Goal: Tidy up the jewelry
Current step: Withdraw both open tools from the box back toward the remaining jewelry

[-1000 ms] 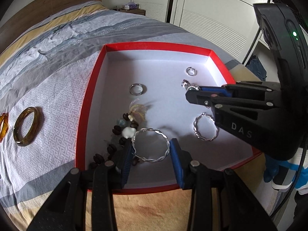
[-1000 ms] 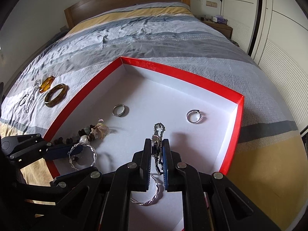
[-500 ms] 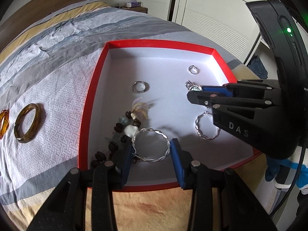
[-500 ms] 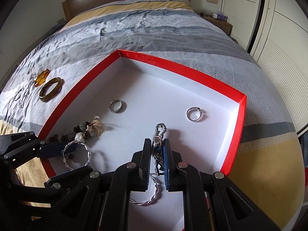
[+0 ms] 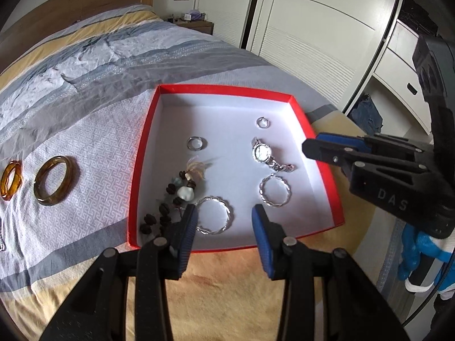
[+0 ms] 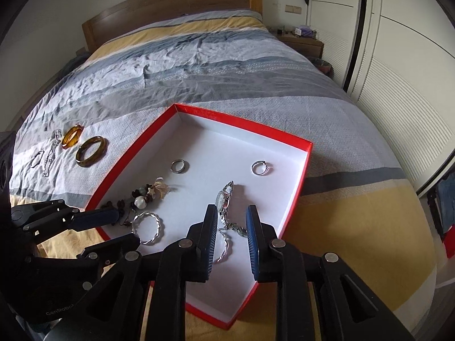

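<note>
The silver watch (image 5: 266, 155) is lying flat on the white floor of the red box (image 5: 143, 153), band stretched out, between a small ring (image 5: 262, 122) and a twisted bangle (image 5: 274, 191). The right gripper (image 6: 231, 228) has just been opening and is sitting released, nothing pinched. The left gripper (image 5: 224, 221) is hanging open over another bangle (image 5: 213, 218). Plenty of bare white toward the far wall.

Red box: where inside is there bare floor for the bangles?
In the red-rimmed white box, the far end beyond the two small silver rings is bare. The near left is crowded with the beaded bracelet, twisted silver bangles and silver watch.
</note>
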`<move>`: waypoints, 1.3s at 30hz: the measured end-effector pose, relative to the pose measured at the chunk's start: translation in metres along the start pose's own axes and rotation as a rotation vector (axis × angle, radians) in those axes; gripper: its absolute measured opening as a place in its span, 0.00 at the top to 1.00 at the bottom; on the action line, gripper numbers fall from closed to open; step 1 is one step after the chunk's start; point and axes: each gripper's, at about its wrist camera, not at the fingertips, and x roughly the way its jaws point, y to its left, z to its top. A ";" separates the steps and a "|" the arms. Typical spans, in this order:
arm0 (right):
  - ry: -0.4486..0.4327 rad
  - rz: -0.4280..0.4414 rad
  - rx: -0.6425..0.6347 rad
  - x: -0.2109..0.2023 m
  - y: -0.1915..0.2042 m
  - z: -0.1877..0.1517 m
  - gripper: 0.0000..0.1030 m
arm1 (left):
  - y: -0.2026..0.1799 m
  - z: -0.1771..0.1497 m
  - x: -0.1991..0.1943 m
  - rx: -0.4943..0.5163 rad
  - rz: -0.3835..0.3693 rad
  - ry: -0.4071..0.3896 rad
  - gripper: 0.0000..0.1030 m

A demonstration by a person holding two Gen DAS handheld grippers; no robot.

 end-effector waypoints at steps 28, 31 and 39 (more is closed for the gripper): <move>-0.258 0.072 0.067 -0.261 0.127 -0.093 0.66 | 0.029 -0.124 -0.281 -0.082 0.206 -0.232 0.59; -0.279 0.071 0.067 -0.283 0.142 -0.104 0.63 | 0.041 -0.143 -0.314 -0.109 0.245 -0.271 0.57; -0.299 0.098 0.080 -0.315 0.174 -0.130 0.61 | 0.072 -0.182 -0.377 -0.184 0.350 -0.343 0.56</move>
